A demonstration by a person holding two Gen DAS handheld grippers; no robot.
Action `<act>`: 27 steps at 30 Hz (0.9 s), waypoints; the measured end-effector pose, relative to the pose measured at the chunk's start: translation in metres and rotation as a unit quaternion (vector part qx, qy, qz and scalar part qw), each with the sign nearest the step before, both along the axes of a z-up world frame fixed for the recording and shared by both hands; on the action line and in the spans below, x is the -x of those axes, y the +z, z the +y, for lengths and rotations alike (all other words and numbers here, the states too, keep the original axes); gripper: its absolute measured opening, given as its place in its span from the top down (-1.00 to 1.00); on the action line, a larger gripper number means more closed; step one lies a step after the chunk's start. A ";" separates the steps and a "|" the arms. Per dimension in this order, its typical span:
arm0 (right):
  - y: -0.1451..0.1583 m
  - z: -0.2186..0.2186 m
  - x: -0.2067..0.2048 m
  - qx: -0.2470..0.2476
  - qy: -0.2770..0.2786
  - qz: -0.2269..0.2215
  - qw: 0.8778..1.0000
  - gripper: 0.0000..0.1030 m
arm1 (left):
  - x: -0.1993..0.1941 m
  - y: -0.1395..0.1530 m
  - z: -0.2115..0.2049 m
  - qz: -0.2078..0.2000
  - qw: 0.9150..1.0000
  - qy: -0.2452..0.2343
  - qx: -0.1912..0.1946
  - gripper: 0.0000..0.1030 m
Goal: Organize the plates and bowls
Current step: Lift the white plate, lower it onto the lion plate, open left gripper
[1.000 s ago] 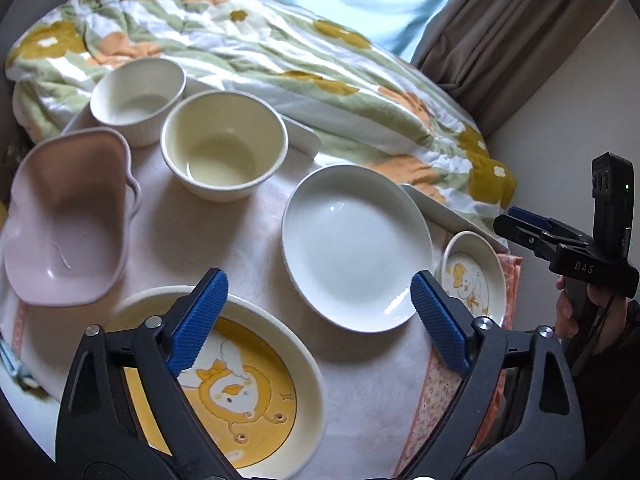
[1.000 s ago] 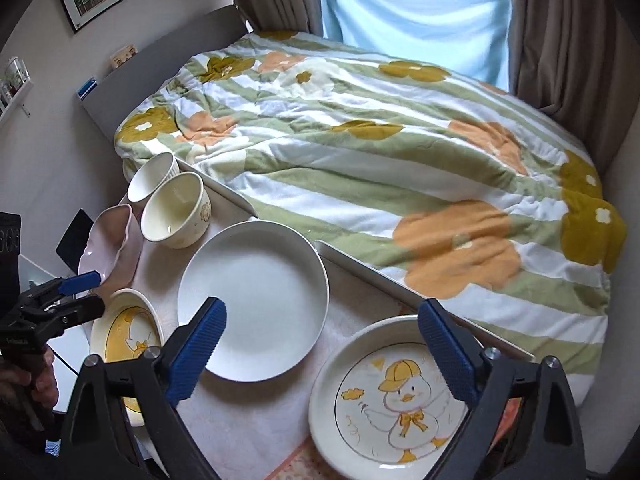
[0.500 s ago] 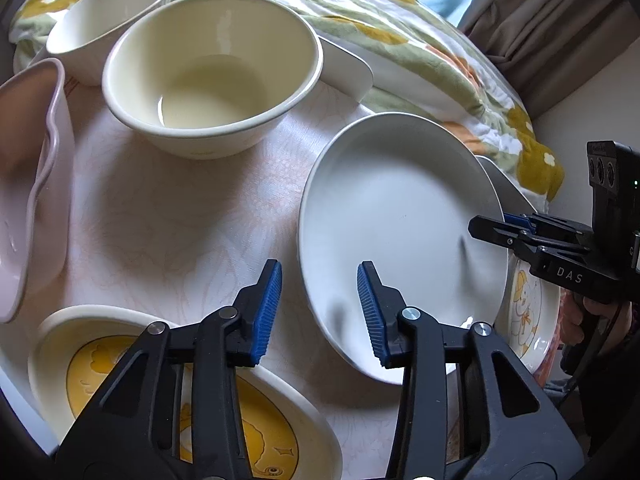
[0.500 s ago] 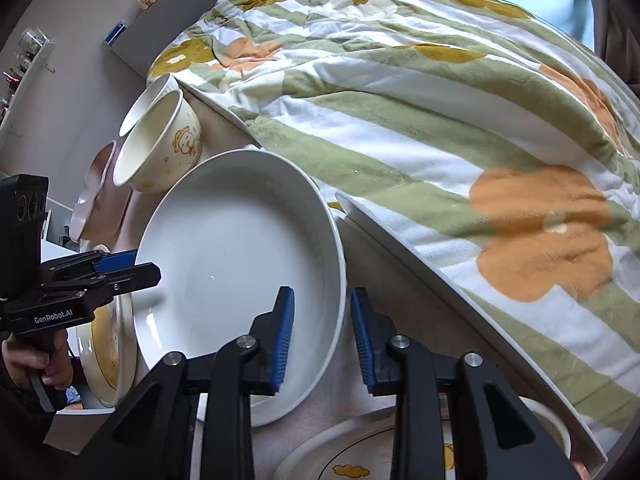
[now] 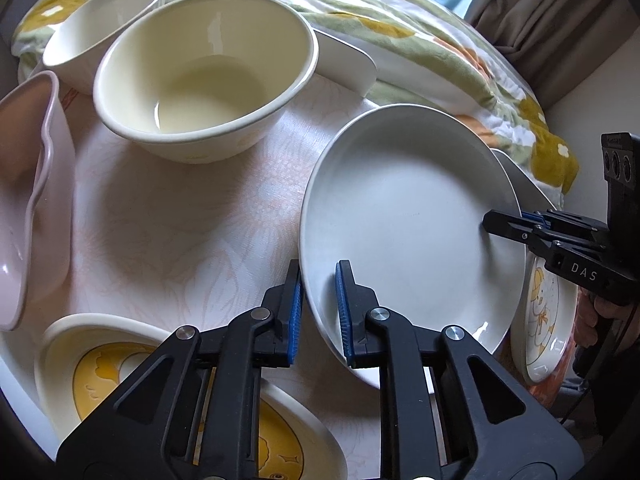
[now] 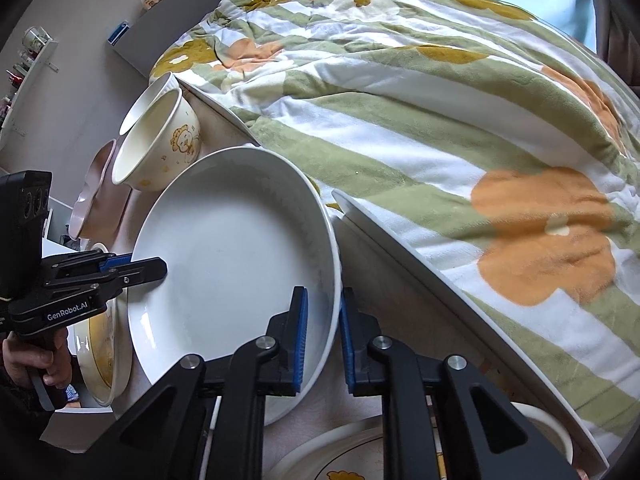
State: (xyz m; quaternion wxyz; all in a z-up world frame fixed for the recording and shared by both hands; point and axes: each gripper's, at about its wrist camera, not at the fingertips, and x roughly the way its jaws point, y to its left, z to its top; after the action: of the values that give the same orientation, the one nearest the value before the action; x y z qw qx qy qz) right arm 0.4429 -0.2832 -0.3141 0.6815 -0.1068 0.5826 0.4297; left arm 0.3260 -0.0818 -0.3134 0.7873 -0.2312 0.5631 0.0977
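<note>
Left wrist view, left gripper: jaws have just been closing; the blue pads now pinch the near rim of the white plate.
Left wrist view, plate: on the table, between cream bowl and duck plate.
Right wrist view, right gripper: jaws have just been closing; clamped on the same plate's opposite rim.
Right wrist view, blanket: just behind the table.

My left gripper and right gripper straddle opposite rims of the wide plate. Behind-left of it: deep bowl. Quilt behind; duck plate right.
</note>
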 end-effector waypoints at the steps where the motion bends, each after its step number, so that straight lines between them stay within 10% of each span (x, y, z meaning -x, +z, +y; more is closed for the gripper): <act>1: 0.001 -0.001 0.000 -0.004 -0.004 0.001 1.000 0.72 | 0.000 0.001 0.001 -0.001 1.000 0.000 -0.001 0.73; 18: 0.063 -0.001 0.020 -0.042 -0.046 -0.026 0.998 0.72 | 0.027 0.074 0.010 -0.050 0.998 -0.014 -0.026 0.73; 27: 0.106 0.010 0.099 -0.056 -0.116 -0.011 0.992 0.72 | 0.088 0.113 0.046 -0.062 0.994 -0.084 -0.025 0.73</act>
State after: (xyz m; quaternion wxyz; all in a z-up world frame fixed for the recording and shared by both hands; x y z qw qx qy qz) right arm 0.3442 -0.2728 -0.2077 0.7379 -0.0049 0.5590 0.3781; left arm 0.2378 -0.0355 -0.2008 0.8315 -0.1690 0.5282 0.0309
